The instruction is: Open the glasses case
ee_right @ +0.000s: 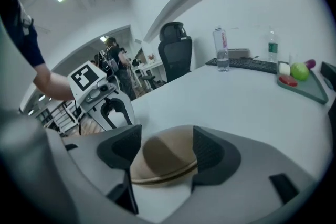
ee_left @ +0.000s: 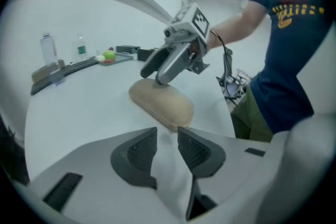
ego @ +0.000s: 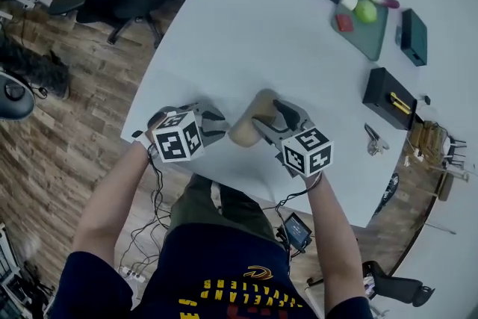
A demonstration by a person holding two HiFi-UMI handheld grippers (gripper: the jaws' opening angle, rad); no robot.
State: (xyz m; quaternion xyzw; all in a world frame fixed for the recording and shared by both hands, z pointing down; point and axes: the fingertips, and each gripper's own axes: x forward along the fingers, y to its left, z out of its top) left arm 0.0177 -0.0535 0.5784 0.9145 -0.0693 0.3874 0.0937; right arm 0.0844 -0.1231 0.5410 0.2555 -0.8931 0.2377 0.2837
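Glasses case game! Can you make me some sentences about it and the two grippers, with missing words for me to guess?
1. The right gripper is shut on the ____.
2. The left gripper has its jaws open, with ____ between them.
3. The glasses case lies closed on the white ____.

Missing words: glasses case; nothing; table.

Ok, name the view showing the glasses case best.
Left gripper view: nearly the whole glasses case shows. Right gripper view catches one end between its jaws; head view: small, partly under the right gripper.
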